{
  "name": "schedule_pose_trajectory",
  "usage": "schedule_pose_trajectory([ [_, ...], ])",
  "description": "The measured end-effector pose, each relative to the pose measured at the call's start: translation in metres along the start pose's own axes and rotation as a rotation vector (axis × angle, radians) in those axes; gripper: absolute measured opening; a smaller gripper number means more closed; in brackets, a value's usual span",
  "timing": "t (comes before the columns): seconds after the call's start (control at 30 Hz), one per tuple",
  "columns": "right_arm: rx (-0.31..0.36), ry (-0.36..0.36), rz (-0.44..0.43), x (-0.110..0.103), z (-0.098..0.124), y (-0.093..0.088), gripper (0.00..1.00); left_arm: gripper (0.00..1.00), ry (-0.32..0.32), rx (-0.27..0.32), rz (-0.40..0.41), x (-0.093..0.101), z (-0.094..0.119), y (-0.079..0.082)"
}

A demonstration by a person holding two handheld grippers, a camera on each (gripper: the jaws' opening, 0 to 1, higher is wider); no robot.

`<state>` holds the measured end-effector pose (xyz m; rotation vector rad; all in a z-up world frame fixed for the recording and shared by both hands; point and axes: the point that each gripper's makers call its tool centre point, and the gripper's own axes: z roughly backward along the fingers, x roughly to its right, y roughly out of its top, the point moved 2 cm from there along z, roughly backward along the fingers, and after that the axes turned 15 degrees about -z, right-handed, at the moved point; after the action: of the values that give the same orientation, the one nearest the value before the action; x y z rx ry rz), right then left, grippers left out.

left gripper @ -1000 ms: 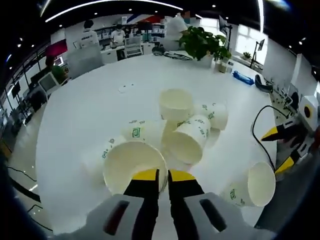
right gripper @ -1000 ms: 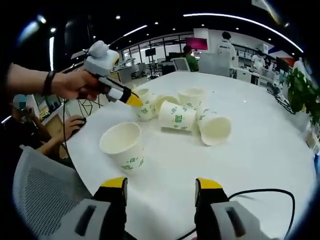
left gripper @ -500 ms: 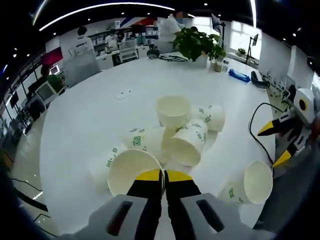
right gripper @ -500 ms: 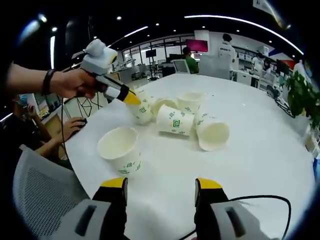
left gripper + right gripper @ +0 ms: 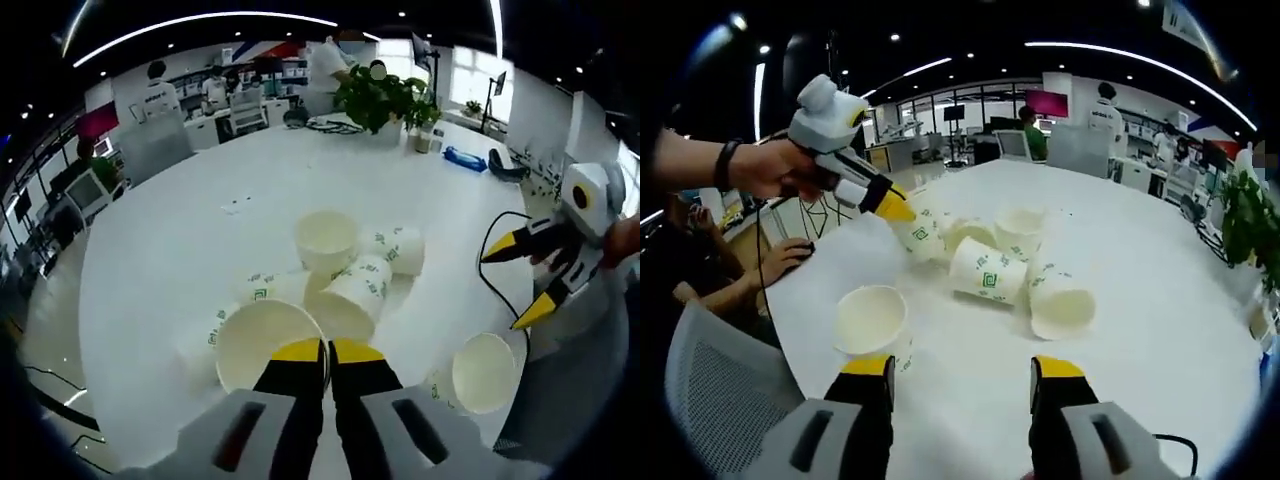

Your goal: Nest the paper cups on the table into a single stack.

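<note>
- The held cup (image 5: 262, 342) is a white paper cup with a green logo, tilted with its mouth toward the left gripper view; in the right gripper view it sits at the left end of the cluster (image 5: 921, 236)
- The left claw (image 5: 315, 352) is pinched on that cup's rim, its yellow tips nearly together; from the right gripper view it comes in from the left (image 5: 895, 209), held by a hand (image 5: 775, 168)
- Just behind the held cup lies a cluster of cups (image 5: 350, 270) on the white worktop (image 5: 180, 230): one upright cup (image 5: 327, 238) at the back, the others on their sides and touching
- A single cup (image 5: 872, 322) stands upright, apart from the cluster, near the worktop edge; in the left gripper view it is at lower right (image 5: 480, 372)
- The right claw (image 5: 963, 368) hovers over the worktop with its jaws wide apart, holding nothing; in the left gripper view it shows at the right (image 5: 520, 285)
- A potted plant (image 5: 385, 95) stands at the far side of the worktop
</note>
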<state>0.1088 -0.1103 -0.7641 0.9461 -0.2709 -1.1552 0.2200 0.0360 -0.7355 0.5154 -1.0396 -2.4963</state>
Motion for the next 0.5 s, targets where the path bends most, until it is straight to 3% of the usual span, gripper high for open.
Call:
schedule_pose_trajectory([
  [0.03, 0.000, 0.006, 0.010, -0.001, -0.002, 0.004, 0.53, 0.00, -0.010, 0.005, -0.007, 0.007, 0.005, 0.007],
  [0.17, 0.011, 0.018, 0.033, -0.002, -0.008, 0.016, 0.54, 0.00, -0.040, 0.022, -0.032, 0.011, 0.006, 0.010],
  [0.27, 0.020, 0.033, 0.059, -0.007, -0.009, 0.031, 0.54, 0.00, -0.061, 0.040, -0.055, 0.024, 0.009, 0.025],
  [0.5, 0.014, 0.068, 0.103, -0.018, -0.022, 0.046, 0.55, 0.00, -0.109, 0.060, -0.105, 0.047, 0.015, 0.048],
])
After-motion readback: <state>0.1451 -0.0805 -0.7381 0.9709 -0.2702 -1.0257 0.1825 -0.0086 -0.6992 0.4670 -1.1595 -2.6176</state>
